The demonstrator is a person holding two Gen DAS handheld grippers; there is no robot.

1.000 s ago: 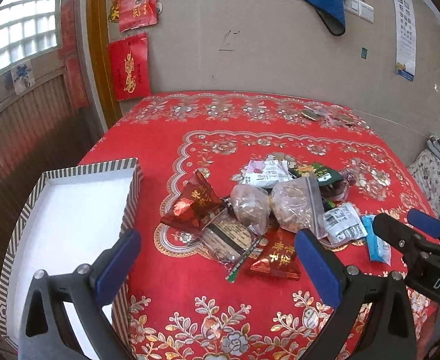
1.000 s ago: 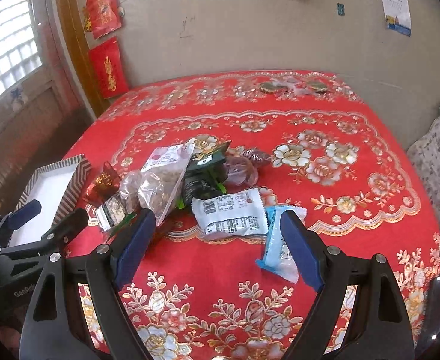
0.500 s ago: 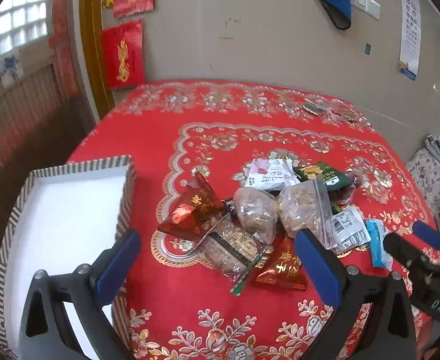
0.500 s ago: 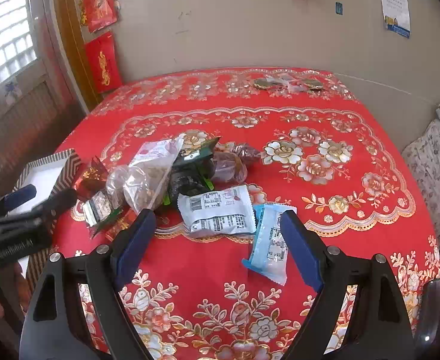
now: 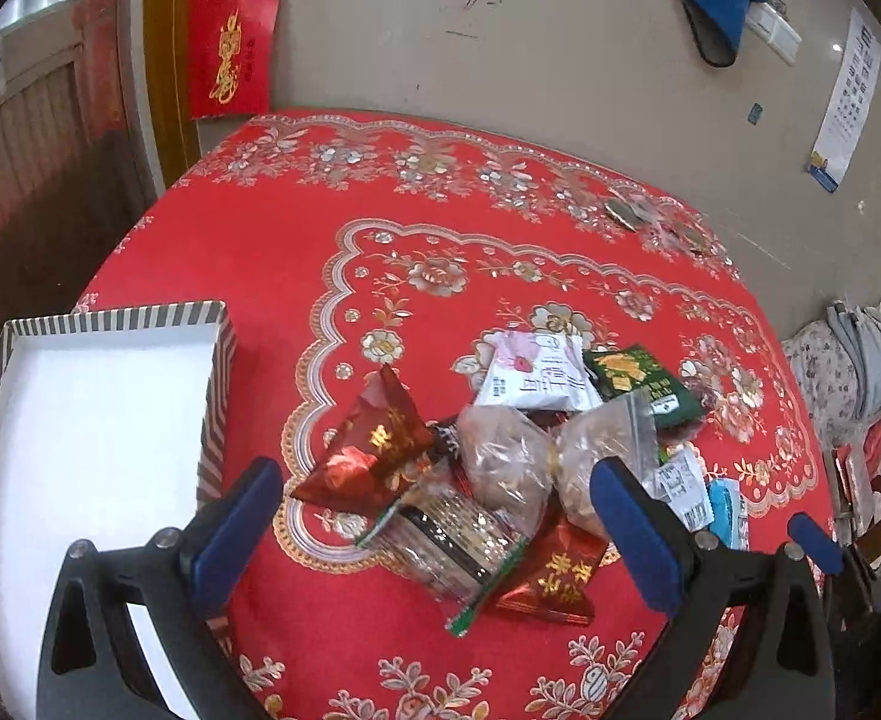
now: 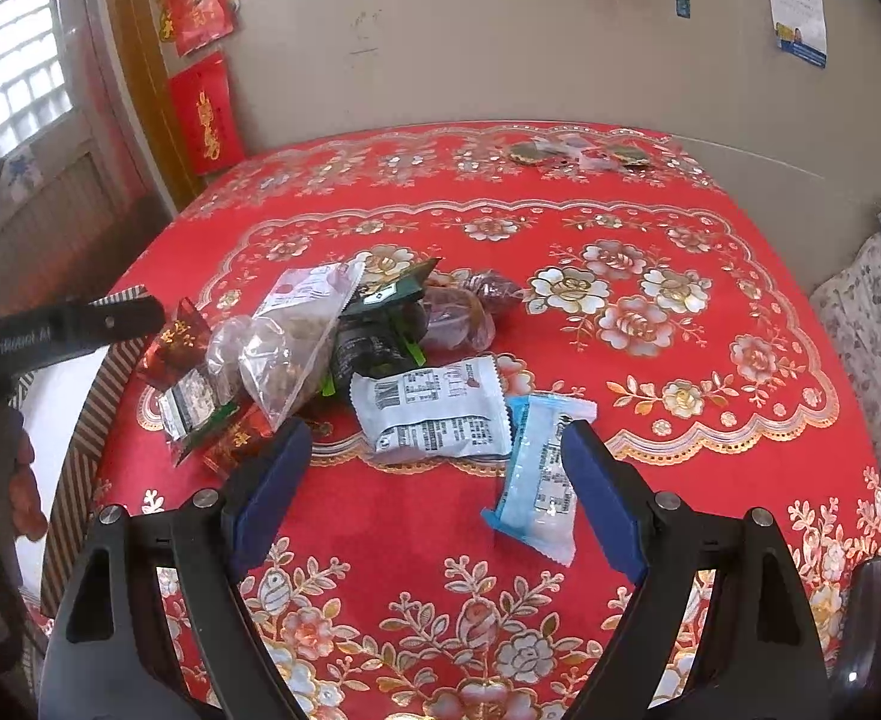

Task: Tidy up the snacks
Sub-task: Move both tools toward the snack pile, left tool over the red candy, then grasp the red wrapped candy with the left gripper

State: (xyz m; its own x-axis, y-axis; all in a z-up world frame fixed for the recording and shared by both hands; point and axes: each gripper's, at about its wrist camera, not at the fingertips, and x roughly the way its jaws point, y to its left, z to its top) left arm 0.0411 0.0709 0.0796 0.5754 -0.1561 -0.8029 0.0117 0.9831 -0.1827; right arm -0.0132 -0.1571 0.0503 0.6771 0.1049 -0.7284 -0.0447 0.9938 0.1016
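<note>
A heap of snack packets lies mid-table on the red cloth. In the left wrist view my left gripper (image 5: 434,486) is open, low over a clear biscuit pack (image 5: 446,531), with a red pyramid packet (image 5: 374,450) on its left, a second red packet (image 5: 551,576) and two clear bags (image 5: 503,459) close by. A white packet (image 5: 533,372) and a green packet (image 5: 638,381) lie farther back. In the right wrist view my right gripper (image 6: 434,462) is open just short of a grey-white packet (image 6: 434,408) and a light blue packet (image 6: 539,480).
An empty white box (image 5: 80,420) with a striped rim sits at the table's left edge. Small items (image 6: 572,153) lie at the far edge by the wall. The other gripper's finger (image 6: 62,330) and a hand (image 6: 23,480) show at the left of the right wrist view.
Both grippers have moved forward and lower toward the snack heap, which now fills more of each view. Neither has taken hold of anything; both stay open.
</note>
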